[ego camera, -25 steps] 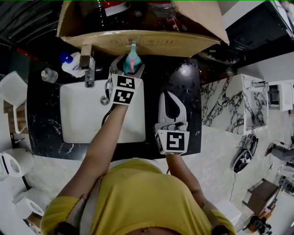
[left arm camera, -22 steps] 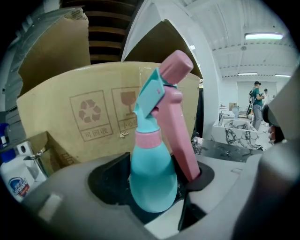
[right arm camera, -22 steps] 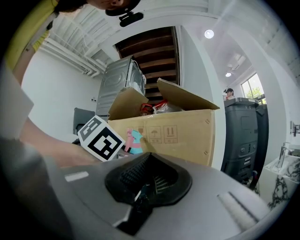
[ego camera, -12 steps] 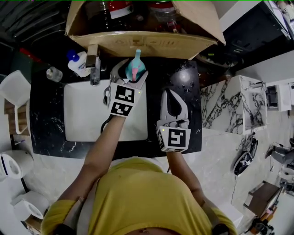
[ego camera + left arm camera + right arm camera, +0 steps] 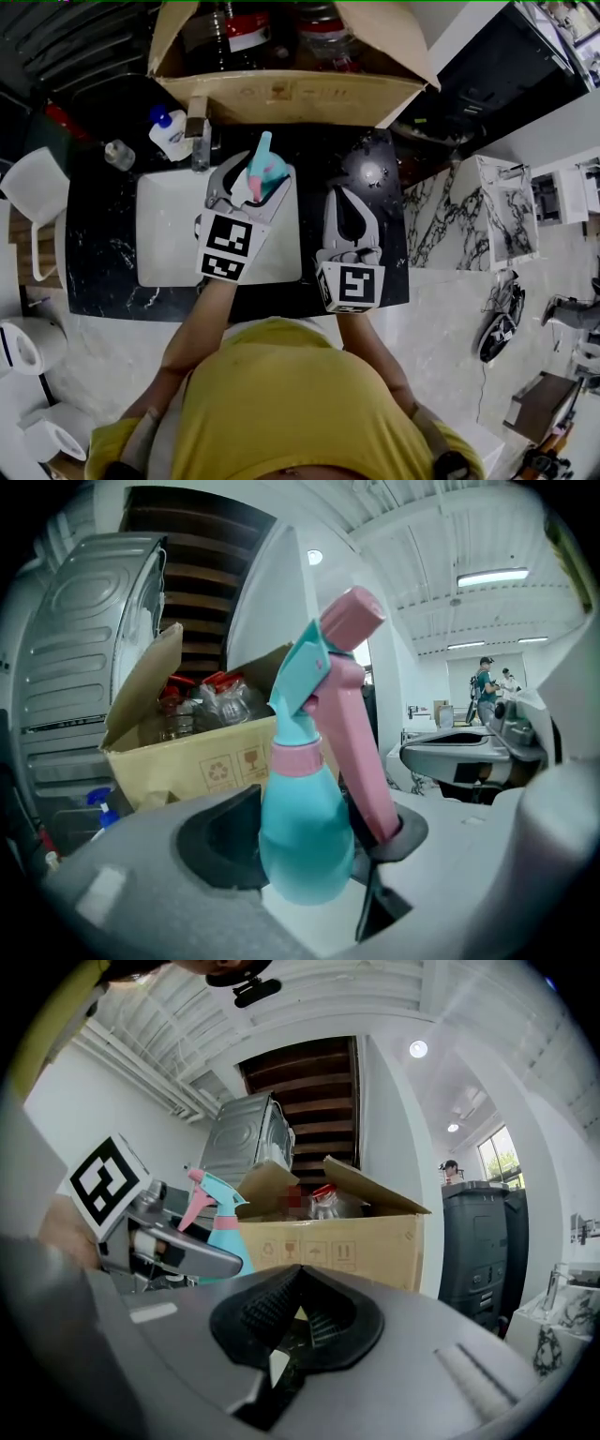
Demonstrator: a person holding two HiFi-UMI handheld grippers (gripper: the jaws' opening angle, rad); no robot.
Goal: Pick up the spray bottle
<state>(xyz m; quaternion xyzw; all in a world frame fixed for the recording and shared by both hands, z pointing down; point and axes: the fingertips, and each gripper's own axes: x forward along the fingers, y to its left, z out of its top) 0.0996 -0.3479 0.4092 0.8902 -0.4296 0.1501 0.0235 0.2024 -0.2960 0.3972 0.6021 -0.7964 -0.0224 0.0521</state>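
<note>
The spray bottle (image 5: 265,170) is teal with a pink trigger and collar. My left gripper (image 5: 253,183) is shut on its body and holds it up over the right end of the white sink (image 5: 169,234). In the left gripper view the spray bottle (image 5: 305,827) stands upright between the jaws, its nozzle pointing up and right. My right gripper (image 5: 345,195) hovers over the black counter (image 5: 375,169) just right of the sink, shut with nothing in it. From the right gripper view, my right gripper (image 5: 295,1309) has the spray bottle (image 5: 222,1221) off to its left.
An open cardboard box (image 5: 291,94) filled with bottles stands behind the sink. A faucet (image 5: 199,131), a white bottle with a blue cap (image 5: 170,133) and a small jar (image 5: 119,155) sit at the sink's back left. The counter ends right of my right gripper.
My left gripper has drawn back from the box toward the person with the spray bottle in it, now over the sink's right end. The right gripper has hardly moved.
</note>
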